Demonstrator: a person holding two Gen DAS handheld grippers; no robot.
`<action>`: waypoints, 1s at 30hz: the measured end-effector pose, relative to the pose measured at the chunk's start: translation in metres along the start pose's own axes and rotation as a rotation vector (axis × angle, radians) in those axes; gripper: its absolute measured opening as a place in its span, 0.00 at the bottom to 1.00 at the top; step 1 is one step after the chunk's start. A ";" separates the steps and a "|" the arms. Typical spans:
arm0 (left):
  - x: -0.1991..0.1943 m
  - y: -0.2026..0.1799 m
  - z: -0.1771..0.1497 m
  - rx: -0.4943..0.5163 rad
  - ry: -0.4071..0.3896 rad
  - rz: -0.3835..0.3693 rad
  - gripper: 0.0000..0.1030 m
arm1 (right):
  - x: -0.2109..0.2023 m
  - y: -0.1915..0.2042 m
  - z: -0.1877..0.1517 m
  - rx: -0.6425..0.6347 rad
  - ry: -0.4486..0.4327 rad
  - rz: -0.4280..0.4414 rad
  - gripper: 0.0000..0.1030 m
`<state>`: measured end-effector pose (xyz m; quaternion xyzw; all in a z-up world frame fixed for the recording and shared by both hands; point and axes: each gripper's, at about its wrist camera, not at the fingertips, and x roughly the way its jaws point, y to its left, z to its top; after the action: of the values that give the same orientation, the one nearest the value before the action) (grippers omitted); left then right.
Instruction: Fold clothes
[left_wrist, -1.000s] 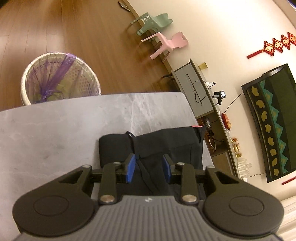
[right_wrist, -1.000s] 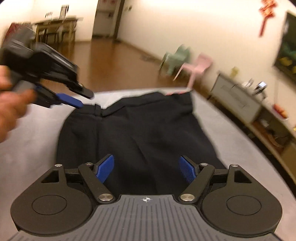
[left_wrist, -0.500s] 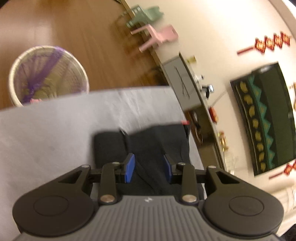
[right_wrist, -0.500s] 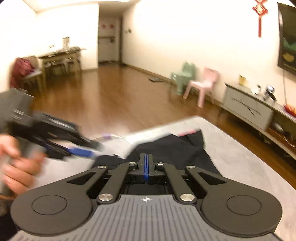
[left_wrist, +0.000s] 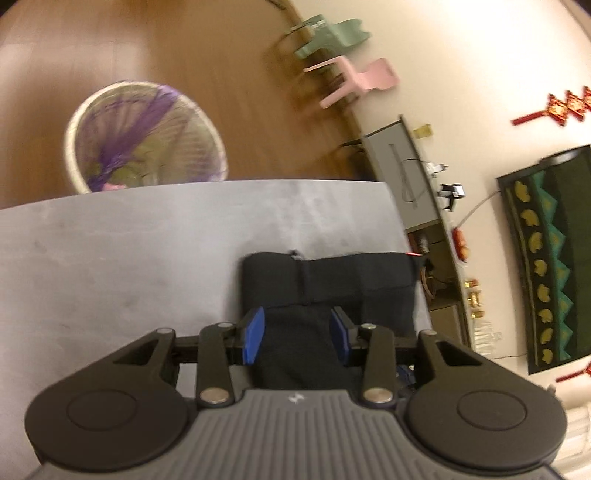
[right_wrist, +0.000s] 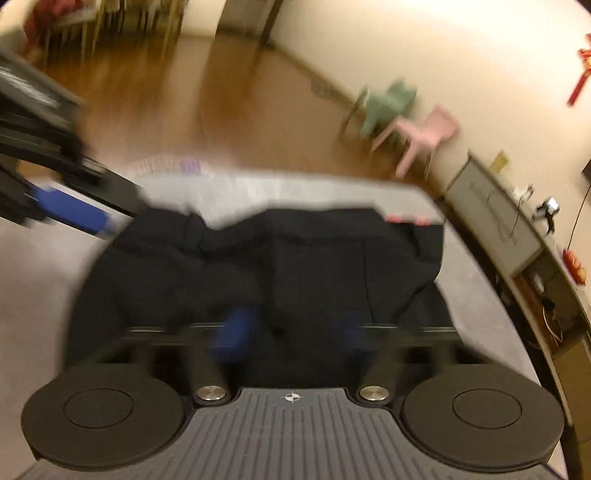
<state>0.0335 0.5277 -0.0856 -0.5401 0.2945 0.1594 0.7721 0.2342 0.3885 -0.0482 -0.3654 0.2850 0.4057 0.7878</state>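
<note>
A black garment (left_wrist: 332, 284) lies folded on the grey table (left_wrist: 129, 258), near its right edge. My left gripper (left_wrist: 297, 338) is open, its blue pads apart over the garment's near part. In the right wrist view the same black garment (right_wrist: 258, 266) spreads across the table, with a small red tag (right_wrist: 406, 220) at its far right corner. My right gripper (right_wrist: 291, 332) is blurred, its blue pads apart just above the cloth. The left gripper (right_wrist: 70, 214) shows at the garment's far left corner.
A round wicker bin (left_wrist: 144, 136) with a purple liner stands on the wood floor beyond the table. Green and pink small chairs (left_wrist: 343, 62) stand by the wall. A grey cabinet (left_wrist: 402, 173) and a dark wall hanging (left_wrist: 550, 258) are to the right.
My right gripper was open, shut half a second ago, and has opened again, dropping close over the garment. My left gripper stays open over the cloth and has shifted a little.
</note>
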 end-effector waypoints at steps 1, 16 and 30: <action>0.000 0.002 0.002 -0.007 0.001 -0.006 0.37 | -0.002 -0.005 0.002 -0.007 -0.012 -0.008 0.00; 0.004 0.007 -0.010 -0.025 -0.017 0.041 0.36 | -0.003 0.010 0.002 0.124 -0.124 0.060 0.67; 0.031 -0.005 -0.006 0.046 0.043 -0.133 0.05 | -0.021 -0.034 0.007 0.274 -0.211 0.044 0.00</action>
<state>0.0584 0.5179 -0.1025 -0.5440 0.2782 0.0893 0.7865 0.2534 0.3716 -0.0166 -0.2038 0.2611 0.4163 0.8467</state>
